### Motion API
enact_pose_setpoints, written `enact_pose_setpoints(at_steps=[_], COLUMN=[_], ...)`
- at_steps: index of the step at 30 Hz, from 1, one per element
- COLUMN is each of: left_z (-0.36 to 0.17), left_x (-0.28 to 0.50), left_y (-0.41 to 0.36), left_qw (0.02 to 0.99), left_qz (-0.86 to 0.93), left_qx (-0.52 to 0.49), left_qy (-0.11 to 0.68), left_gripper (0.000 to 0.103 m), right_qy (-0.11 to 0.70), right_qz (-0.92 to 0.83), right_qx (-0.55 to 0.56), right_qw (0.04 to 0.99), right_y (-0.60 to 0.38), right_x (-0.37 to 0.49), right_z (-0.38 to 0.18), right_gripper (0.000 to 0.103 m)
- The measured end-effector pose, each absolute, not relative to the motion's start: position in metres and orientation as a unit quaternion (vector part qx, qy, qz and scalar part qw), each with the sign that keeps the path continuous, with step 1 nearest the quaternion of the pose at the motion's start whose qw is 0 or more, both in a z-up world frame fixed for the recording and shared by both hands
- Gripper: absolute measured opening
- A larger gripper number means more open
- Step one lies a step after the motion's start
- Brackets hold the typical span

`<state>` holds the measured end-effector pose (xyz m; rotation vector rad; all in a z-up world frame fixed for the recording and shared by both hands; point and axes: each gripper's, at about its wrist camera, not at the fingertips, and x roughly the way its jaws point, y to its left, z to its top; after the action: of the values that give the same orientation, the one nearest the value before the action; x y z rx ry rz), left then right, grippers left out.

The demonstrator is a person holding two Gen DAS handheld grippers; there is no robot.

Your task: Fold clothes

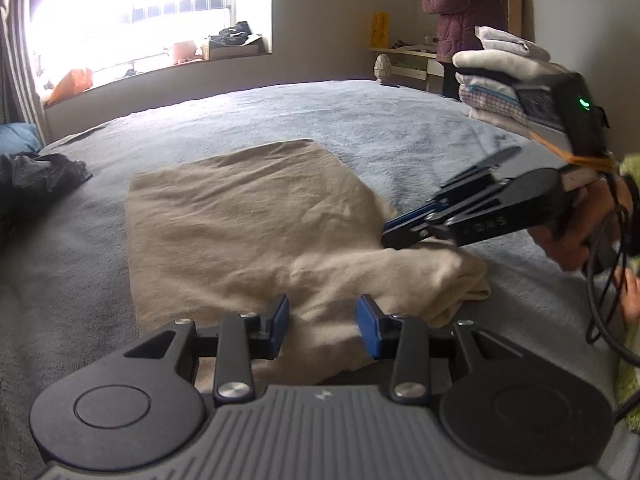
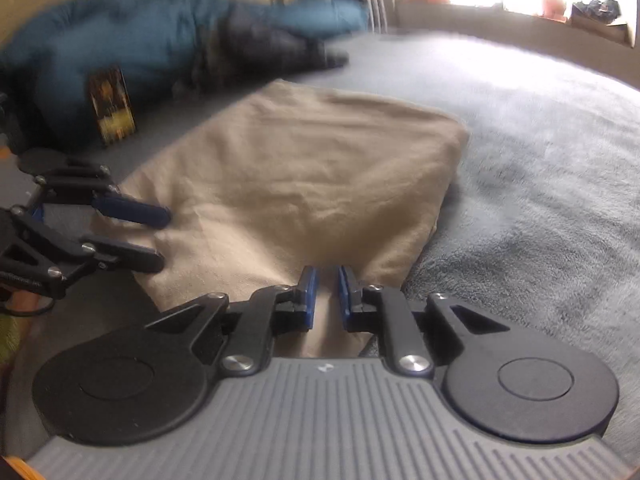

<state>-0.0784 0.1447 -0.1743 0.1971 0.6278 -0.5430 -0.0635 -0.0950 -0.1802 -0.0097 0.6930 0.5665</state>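
Observation:
A beige garment [image 1: 240, 216] lies folded into a rough square on the grey blanket [image 1: 200, 120], its right end bunched into a roll. My left gripper [image 1: 323, 320] hovers at the garment's near edge with its blue pads apart, the cloth under them and not pinched. In the right wrist view this left gripper [image 2: 163, 238] enters from the left, fingers spread over the cloth's edge. My right gripper [image 1: 388, 236] comes in from the right, tips together at the bunched end. In its own view the right gripper [image 2: 327, 292] has its pads nearly together on the beige garment [image 2: 304, 168].
A stack of folded clothes [image 1: 496, 80] sits at the bed's far right, with a person in a purple jacket [image 1: 464, 8] behind it. Dark clothing [image 1: 36, 184] lies at the left, beside a blue quilt [image 2: 120, 48] and a small box [image 2: 112, 108].

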Motion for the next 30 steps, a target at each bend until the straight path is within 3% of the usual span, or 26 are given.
enact_pose_setpoints(at_steps=[2,7,12,19,24,30], left_z=[-0.175,-0.175,-0.175,-0.175,-0.175,-0.176], left_x=[-0.078,-0.079,-0.077,-0.077,-0.077,-0.077], left_y=[0.146,0.147,0.147,0.15,0.15,0.151], left_qw=[0.911,0.911,0.911,0.911,0.911,0.91], left_qz=[-0.263,-0.265,-0.264,-0.267,-0.267,-0.271], left_qx=[0.093,0.092,0.084,0.084,0.079,0.075], left_qy=[0.304,0.302,0.305,0.304,0.304,0.303], left_gripper=[0.039,0.039,0.039,0.039,0.039,0.039], right_qy=[0.355,0.301,0.336,0.306,0.353,0.339], right_qz=[0.266,0.259,0.23,0.216,0.194,0.217], right_qx=[0.017,0.019,0.024,0.07,0.083,0.089], right_qw=[0.896,0.918,0.913,0.924,0.912,0.911], right_y=[-0.097,-0.091,-0.097,-0.096,-0.091,-0.077], right_x=[-0.054,-0.036,-0.01,0.016,0.063,0.066], right_z=[-0.168,-0.137,-0.182,-0.14,-0.175,-0.138], right_gripper=[0.011,0.012,0.012,0.013,0.012,0.015])
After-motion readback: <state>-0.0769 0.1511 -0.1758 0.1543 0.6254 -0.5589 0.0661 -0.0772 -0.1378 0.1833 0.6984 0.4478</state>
